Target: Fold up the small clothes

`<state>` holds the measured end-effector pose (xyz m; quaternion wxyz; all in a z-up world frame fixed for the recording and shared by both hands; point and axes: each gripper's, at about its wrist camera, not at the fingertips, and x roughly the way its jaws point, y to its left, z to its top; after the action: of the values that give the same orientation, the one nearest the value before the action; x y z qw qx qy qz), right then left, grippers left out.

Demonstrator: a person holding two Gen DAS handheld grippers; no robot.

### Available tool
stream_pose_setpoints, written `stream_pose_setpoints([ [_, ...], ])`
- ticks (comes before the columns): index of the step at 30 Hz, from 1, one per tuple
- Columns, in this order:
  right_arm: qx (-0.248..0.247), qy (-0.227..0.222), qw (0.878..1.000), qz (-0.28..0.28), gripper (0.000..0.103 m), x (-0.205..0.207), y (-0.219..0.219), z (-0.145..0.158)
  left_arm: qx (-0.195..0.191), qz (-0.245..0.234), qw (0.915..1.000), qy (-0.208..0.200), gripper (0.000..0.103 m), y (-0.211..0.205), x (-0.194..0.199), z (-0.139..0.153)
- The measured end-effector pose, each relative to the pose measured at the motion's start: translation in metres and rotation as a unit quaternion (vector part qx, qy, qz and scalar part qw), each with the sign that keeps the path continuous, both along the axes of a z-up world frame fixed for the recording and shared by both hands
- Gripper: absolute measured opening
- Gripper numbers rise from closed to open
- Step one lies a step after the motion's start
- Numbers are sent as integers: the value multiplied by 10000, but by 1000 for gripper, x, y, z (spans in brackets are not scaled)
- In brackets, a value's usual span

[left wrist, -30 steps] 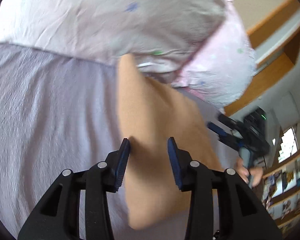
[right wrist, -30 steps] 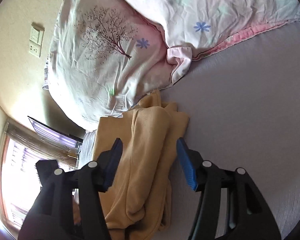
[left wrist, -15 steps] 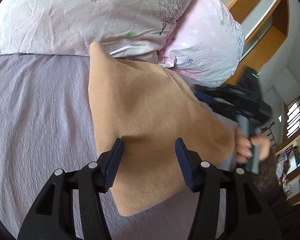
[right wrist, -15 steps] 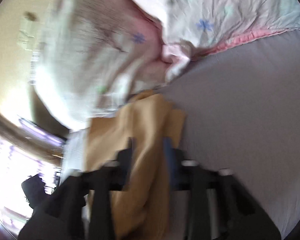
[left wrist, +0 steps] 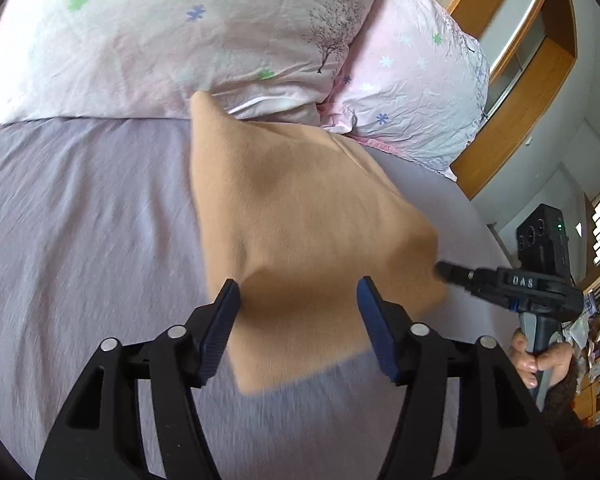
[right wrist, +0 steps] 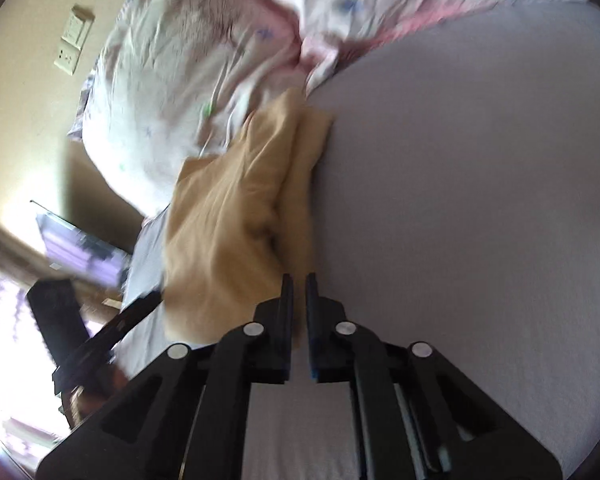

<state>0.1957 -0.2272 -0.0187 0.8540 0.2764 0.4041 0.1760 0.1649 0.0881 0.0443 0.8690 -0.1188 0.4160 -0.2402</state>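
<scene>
Now, with right gripper (right wrist: 298, 294) pinched on the near edge of the tan garment (left wrist: 300, 216) lying just below the pillows (left wrist: 188, 36), keep left gripper (left wrist: 298, 300) spread over its near end, lifting slowly, evenly.

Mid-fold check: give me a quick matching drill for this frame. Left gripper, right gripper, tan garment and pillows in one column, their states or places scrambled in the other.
1. left gripper
2. right gripper
3. tan garment
4. pillows

a. stacked at the far edge of the bed sheet
b. jaws spread wide
c. jaws nearly closed
d. lying on the sheet

Pairs: 1-b, 2-c, 3-d, 4-a
</scene>
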Motion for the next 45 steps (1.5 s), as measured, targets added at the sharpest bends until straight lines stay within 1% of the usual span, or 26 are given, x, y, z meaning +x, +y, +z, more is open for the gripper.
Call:
stream_pose_setpoints([
  [2, -59, -293, 9993, -215, 45, -13, -4, 7, 45, 151, 9999, -41, 66, 8, -23, 0],
  [3, -57, -552, 9981, -278, 65, -26, -5, 12, 100, 224, 9997, -76, 72, 10, -31, -1],
  [4, -100, -743, 9969, -238, 69, -34, -3, 15, 203, 336, 9991, -140, 77, 10, -44, -1],
  [5, -191, -892, 9958, -117, 72, -42, 3, 16, 289, 430, 9985, -187, 89, 10, -52, -3],
  [6, -321, -996, 9945, 50, 81, -50, 11, 16, 455, 615, 9968, -235, 97, 9, -64, -6],
  [7, -462, -1022, 9935, 173, 90, -55, 20, 15, 559, 733, 9954, -251, 97, 8, -71, -9],
  [8, -630, -1010, 9925, 279, 92, -59, 29, 12, 655, 810, 9943, -239, 97, 6, -77, -13],
  [11, -1419, -805, 9855, 457, 92, -60, 57, 2, 1066, 949, 9897, -130, 97, -5, -84, -25],
  [13, -1983, -706, 9764, 484, 92, -60, 73, -5, 1404, 1012, 9849, -92, 97, -13, -81, -32],
  [15, -2421, -676, 9666, 510, 92, -60, 86, -11, 1500, 960, 9840, -44, 97, -18, -78, -37],
  [18, -2795, -617, 9566, 552, 93, -60, 100, -20, 1752, 940, 9800, -18, 97, -25, -73, -44],
  [22, -2932, -551, 9529, 540, 94, -57, 104, -27, 2015, 903, 9753, -87, 97, -34, -74, -46],
  [24, -3018, -558, 9502, 537, 95, -55, 107, -29, 2158, 891, 9723, -109, 100, -38, -74, -48],
  [26, -3140, -548, 9464, 514, 97, -57, 110, -31, 2221, 910, 9707, -138, 102, -39, -75, -49],
  [27, -3227, -543, 9437, 478, 100, -56, 111, -32, 2210, 917, 9709, -120, 102, -39, -75, -49],
  [28, -3234, -531, 9438, 431, 101, -56, 110, -32, 2216, 934, 9706, -104, 102, -38, -74, -49],
  [45, -3230, -525, 9442, 385, 101, -57, 108, -32, 2216, 969, 9702, -157, 102, -37, -74, -49],
])
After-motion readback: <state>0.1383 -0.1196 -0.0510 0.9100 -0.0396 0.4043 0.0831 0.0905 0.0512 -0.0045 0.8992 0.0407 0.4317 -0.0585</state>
